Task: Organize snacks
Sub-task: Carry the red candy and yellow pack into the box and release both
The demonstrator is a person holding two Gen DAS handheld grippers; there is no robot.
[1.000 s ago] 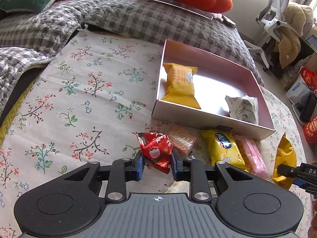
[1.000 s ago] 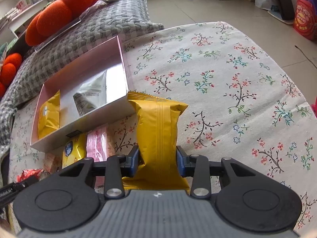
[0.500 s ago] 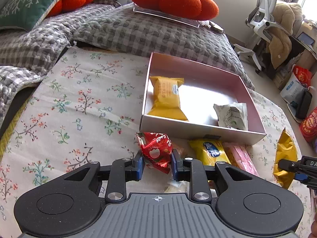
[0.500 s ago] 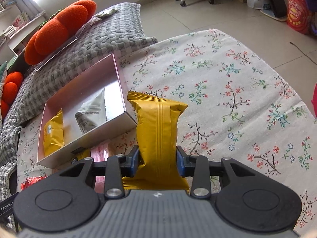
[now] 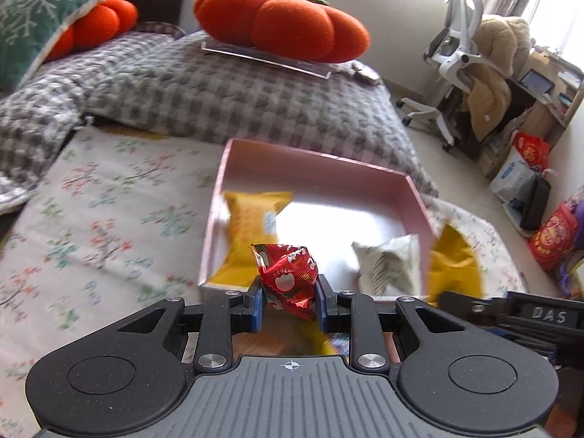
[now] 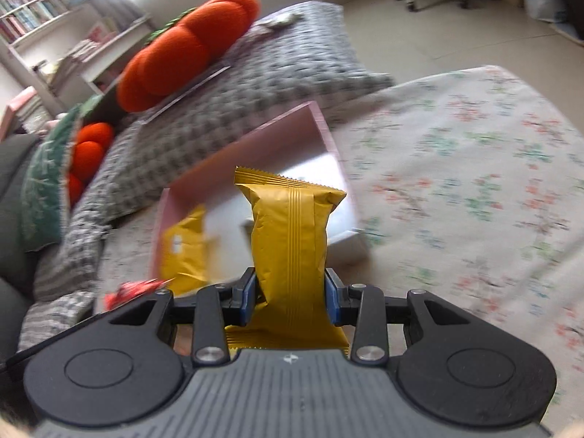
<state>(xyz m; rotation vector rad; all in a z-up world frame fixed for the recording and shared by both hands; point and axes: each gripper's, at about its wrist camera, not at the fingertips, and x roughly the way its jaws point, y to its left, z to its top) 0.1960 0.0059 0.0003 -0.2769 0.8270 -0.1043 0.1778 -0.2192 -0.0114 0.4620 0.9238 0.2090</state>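
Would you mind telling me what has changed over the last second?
Both tools lifted toward the pink box: the left tool carried the red snack over its near wall, and the right tool brought the yellow packet closer. Both grips stayed closed; the two snacks inside did not move.

Both grippers now sit closer to the pink box (image 5: 414,197). The red snack (image 5: 290,277) overlaps its near wall, up from the counter. The yellow packet (image 6: 290,241) now fronts the box interior.
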